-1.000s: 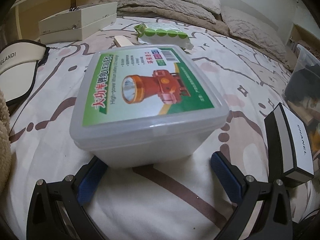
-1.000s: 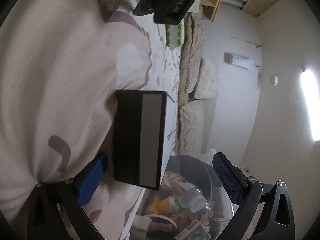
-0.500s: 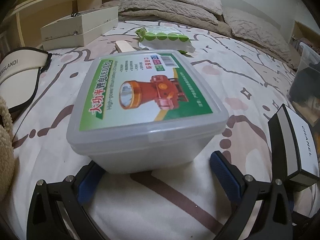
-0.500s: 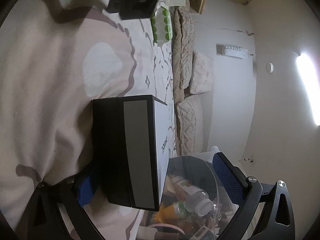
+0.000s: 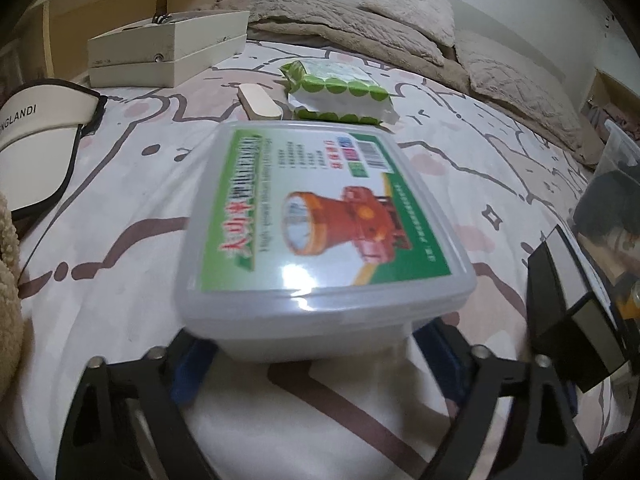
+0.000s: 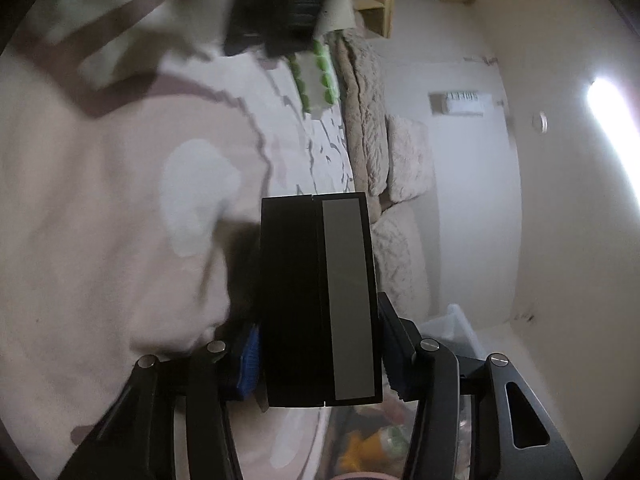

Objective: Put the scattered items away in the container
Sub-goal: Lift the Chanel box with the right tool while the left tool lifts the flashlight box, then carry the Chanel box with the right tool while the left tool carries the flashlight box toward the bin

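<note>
A clear plastic box with a green headlamp label lies on the patterned bedsheet. My left gripper straddles its near end; the jaws are closing and the blue pads sit against the box's side walls. A black box with a grey stripe stands between the fingers of my right gripper, whose jaws are closing with both pads pressed on its sides. The same black box shows at the right edge of the left wrist view. A clear storage bin stands beside the bed.
A green-dotted tissue pack, a flat wooden stick, a cream box and a white visor lie farther up the bed. Pillows line the far end. The bin holds bottles and packets below my right gripper.
The right jaws closed onto the black box, which now sits centred between them. The left pads came in against the plastic box, which shifted slightly right.
</note>
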Motion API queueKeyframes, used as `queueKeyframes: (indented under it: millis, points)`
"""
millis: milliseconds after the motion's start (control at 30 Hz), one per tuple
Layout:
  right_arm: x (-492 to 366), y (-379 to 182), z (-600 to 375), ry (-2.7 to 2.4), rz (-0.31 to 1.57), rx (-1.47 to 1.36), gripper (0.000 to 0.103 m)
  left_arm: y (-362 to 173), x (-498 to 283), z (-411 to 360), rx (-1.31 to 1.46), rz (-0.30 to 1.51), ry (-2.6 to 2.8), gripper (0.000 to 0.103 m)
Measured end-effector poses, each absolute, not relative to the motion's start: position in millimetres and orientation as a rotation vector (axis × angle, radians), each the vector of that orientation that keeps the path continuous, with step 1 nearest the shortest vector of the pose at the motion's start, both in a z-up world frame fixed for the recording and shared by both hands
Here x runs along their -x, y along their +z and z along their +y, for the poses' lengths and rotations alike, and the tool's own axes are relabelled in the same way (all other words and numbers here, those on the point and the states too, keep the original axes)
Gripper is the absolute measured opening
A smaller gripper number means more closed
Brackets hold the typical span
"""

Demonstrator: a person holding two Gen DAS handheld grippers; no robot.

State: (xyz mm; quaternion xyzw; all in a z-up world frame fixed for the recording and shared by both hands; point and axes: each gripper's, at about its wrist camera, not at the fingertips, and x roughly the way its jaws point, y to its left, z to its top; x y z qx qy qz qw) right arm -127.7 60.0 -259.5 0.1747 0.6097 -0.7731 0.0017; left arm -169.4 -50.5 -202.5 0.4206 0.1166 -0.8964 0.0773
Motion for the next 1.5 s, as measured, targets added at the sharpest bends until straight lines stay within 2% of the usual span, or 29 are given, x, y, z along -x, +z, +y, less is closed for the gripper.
queueKeyframes:
  millis: [333, 633, 833, 1067, 1500]
  points:
    - [126, -178, 68, -2.526, 1.296, -0.798, 0.051, -192, 168, -49, -1.231, 0.352, -2.738, 0.089]
    - [124, -117, 110, -2.390, 0.553, -1.171, 0.051, -182, 158, -49, -1.206, 0.373, -2.795, 0.089]
    - [120, -129, 117, -2.367, 0.499, -1.259, 0.051, -172, 153, -44, -1.173, 0.371, -2.844, 0.089]
    - [130, -140, 113, -2.437, 0.482, -1.208, 0.050, -169, 145, -38, -1.175, 0.327, -2.882, 0.088]
    - [132, -137, 145, -2.522, 0.182, -1.157, 0.050, -155, 136, -32, -1.155, 0.332, -2.951, 0.087]
